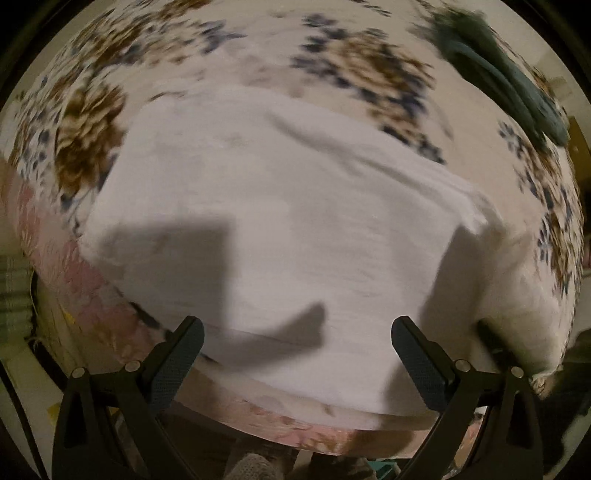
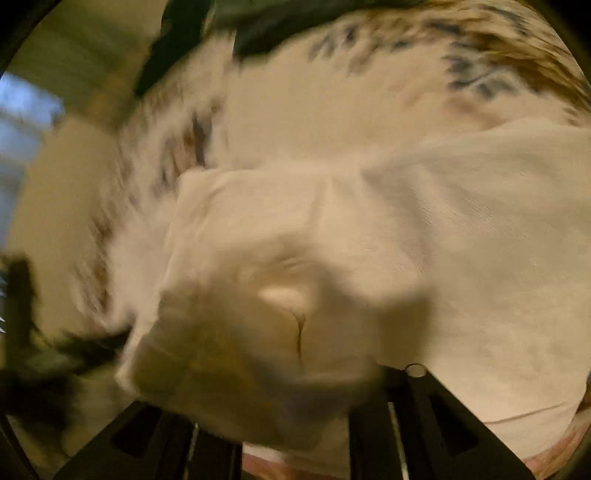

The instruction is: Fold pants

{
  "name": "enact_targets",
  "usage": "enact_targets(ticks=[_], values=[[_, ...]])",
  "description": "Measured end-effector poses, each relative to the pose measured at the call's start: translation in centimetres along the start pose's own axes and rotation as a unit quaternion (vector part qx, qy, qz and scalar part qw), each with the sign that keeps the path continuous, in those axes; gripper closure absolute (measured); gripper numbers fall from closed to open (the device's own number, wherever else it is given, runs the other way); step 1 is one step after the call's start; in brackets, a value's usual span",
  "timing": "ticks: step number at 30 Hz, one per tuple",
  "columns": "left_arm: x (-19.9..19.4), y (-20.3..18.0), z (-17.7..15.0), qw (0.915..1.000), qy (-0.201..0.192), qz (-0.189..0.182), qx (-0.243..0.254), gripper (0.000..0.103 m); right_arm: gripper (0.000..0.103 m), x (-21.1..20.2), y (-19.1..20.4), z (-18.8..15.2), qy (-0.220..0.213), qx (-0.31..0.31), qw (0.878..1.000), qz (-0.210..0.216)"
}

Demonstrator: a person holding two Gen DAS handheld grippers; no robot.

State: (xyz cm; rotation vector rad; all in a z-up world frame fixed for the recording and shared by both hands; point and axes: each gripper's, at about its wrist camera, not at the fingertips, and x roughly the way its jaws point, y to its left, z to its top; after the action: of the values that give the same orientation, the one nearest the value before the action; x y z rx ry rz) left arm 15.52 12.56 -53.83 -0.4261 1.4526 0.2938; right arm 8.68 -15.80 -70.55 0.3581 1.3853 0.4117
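Observation:
White pants (image 1: 277,221) lie folded into a broad rectangle on a floral bedspread (image 1: 369,66). My left gripper (image 1: 295,325) hovers above their near edge, pointing straight down, open and wide, with nothing between its fingers (image 1: 184,354). In the right wrist view the pants (image 2: 461,221) stretch off to the right, and a bunched fold of them (image 2: 258,295) is lifted close to the lens. That fold drapes over my right gripper (image 2: 295,387) and hides its fingertips. The jaws stand narrow and look shut on the cloth. Both views are motion-blurred.
A teal garment (image 1: 517,85) lies at the bed's far right, seen as a dark garment (image 2: 258,26) along the top of the right wrist view. The bed's pink edge (image 1: 92,295) curves along the near side, with floor clutter below it.

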Motion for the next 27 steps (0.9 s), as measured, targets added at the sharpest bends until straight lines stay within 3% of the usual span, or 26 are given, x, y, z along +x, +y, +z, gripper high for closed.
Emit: enact_targets(ticks=[2, 4, 8, 12, 16, 19, 20, 21, 23, 24, 27], values=[[0.1, 1.2, 0.2, 0.9999, 0.001, -0.009, -0.007, 0.0, 0.069, 1.6, 0.3, 0.5, 0.047, -0.003, 0.999, -0.006], [-0.1, 1.1, 0.4, 0.9995, 0.002, -0.031, -0.007, 0.0, 0.013, 0.2, 0.7, 0.5, 0.063, 0.003, 0.997, 0.032], [-0.1, -1.4, 1.0, 0.9955, 0.007, -0.094, 0.008, 0.0, 0.011, -5.3, 1.1, 0.6, 0.048, 0.001, 0.994, 0.094], [1.6, -4.6, 1.7, 0.9898, 0.033, -0.133, 0.038, 0.0, 0.011, -9.2, -1.4, 1.5, 0.031, 0.025, 0.998, 0.04], [4.7, -7.9, 2.1, 0.9877, 0.057, -0.125, 0.074, 0.0, 0.011, -9.5, -7.4, 0.8, 0.04, 0.086, 0.995, -0.038], [6.4, -9.8, 1.7, 0.9867, 0.06, -0.089, 0.122, 0.003, 0.011, -9.2, -10.8, 0.3, 0.031, 0.131, 0.989, -0.059], [6.5, -10.8, 1.5, 0.9855, 0.045, -0.079, 0.143, 0.017, 0.011, -9.3, -11.7, 0.1, 0.023, 0.151, 0.987, -0.058], [6.4, -11.5, 1.3, 0.9837, 0.029, -0.069, 0.163, 0.046, 0.011, -8.9, -12.5, 0.0, 0.02, 0.162, 0.985, -0.056], [5.6, -12.8, 0.5, 0.9772, -0.001, -0.056, 0.205, 0.081, 0.011, -9.3, -13.5, -0.1, 0.009, 0.185, 0.981, -0.063], [5.0, -12.8, 0.2, 0.9756, -0.008, -0.054, 0.212, 0.091, 0.011, -9.6, -13.8, -0.3, 0.002, 0.194, 0.979, -0.067], [2.5, -11.4, -0.3, 0.9772, -0.031, -0.06, 0.201, 0.094, 0.011, -10.2, -14.9, -0.9, -0.001, 0.205, 0.976, -0.068]])
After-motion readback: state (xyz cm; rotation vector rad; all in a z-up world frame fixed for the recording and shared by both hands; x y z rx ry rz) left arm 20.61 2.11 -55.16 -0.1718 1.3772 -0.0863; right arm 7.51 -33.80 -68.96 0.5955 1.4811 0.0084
